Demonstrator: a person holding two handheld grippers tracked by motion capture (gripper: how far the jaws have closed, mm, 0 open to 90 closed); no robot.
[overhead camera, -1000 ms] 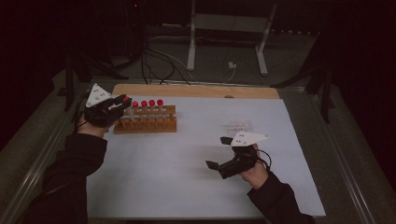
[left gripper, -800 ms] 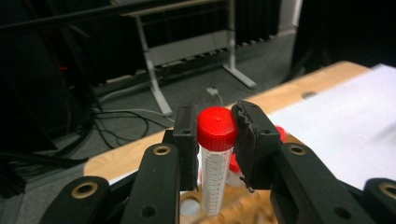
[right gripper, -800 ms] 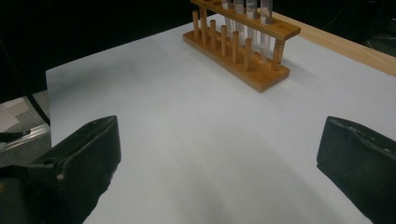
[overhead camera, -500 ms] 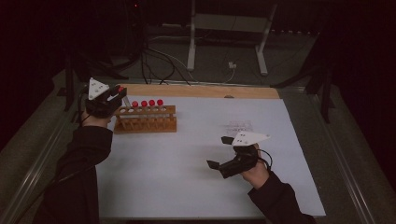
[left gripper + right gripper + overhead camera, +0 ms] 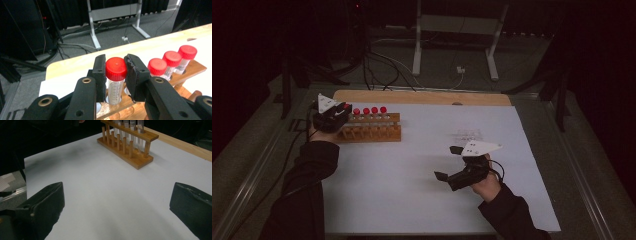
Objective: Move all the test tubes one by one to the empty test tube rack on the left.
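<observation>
A wooden tube rack [image 5: 372, 132] stands at the back left of the white table top [image 5: 422, 190]. In its top rail stand several clear tubes with red caps [image 5: 370, 110]. My left gripper [image 5: 341, 111] is at the rack's left end. In the left gripper view my left gripper [image 5: 115, 65] is shut on the red cap of one tube [image 5: 114, 88], whose lower part reaches into a hole of the rack [image 5: 190, 68]. Three more capped tubes [image 5: 172, 59] stand to its right. My right gripper [image 5: 447, 163] rests open at the front right. In the right gripper view my right gripper [image 5: 117, 202] has only table between its jaws, and the rack [image 5: 130, 148] is far ahead.
A bare wooden strip [image 5: 422, 97] runs along the table's back edge. Some faint clear items [image 5: 469, 134] lie on the white top just beyond the right gripper. Cables and metal stand legs [image 5: 417, 45] are on the floor behind the table.
My left gripper, still shut on the red-capped tube, has come down at the rack's left end. The right gripper has stayed where it was.
</observation>
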